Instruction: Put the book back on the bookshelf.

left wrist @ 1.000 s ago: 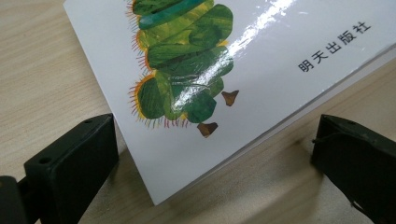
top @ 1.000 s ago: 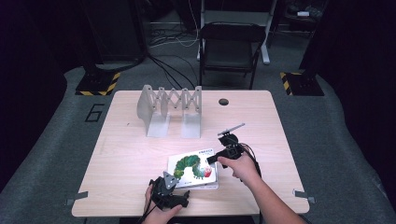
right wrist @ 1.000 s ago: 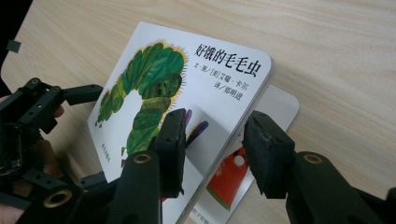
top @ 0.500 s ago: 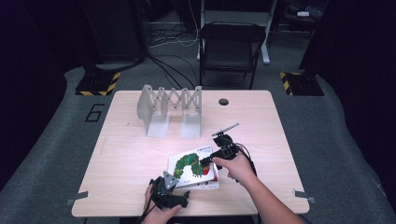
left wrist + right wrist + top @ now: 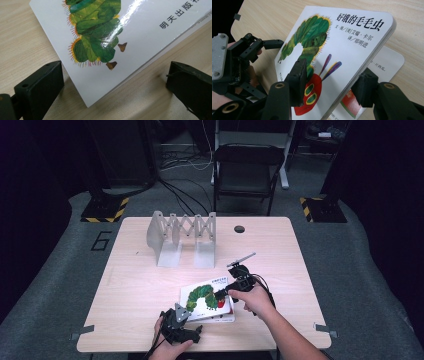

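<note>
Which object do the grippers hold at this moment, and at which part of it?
The right gripper straddles the caterpillar book's raised near edge; actual grip unclear. The left gripper is open around its corner.

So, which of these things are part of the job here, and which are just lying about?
In hand: caterpillar book, tilted up; right gripper, jaws just opened wider, that book between them; left gripper, open at the book's near corner; second book, lying underneath.
Lying about: folding rack on the table; chair behind it.
</note>
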Demonstrator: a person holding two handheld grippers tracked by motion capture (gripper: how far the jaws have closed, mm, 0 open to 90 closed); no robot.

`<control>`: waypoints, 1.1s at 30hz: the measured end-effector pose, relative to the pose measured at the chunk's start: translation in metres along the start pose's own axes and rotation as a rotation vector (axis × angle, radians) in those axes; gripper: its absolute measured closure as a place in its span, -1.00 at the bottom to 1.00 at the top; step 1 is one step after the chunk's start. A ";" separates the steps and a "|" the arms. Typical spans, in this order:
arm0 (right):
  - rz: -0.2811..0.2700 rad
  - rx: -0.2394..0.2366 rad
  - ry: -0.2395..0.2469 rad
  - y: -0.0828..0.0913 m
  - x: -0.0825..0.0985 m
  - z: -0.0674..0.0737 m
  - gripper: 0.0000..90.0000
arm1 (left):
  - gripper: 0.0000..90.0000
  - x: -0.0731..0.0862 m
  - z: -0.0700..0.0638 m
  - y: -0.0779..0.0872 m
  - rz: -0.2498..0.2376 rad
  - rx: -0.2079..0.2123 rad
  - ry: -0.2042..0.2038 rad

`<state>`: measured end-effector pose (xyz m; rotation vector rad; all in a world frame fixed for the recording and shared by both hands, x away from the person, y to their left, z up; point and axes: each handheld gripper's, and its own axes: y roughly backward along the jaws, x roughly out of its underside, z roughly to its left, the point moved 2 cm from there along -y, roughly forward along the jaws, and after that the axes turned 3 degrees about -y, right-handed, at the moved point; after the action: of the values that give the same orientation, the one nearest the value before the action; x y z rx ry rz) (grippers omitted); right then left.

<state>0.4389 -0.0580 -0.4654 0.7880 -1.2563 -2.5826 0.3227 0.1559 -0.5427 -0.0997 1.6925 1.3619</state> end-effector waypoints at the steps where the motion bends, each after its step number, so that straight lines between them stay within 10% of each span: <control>1: -0.002 0.001 0.001 0.000 0.000 -0.001 0.12 | -0.98 0.000 0.000 0.000 0.003 0.007 -0.002; 33: 0.040 -0.216 0.033 0.014 0.008 -0.004 0.49 | -0.59 0.003 0.018 0.011 -0.007 0.054 -0.011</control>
<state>0.4331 -0.0719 -0.4597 0.7512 -0.9531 -2.6050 0.3257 0.1752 -0.5361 -0.0669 1.7165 1.3089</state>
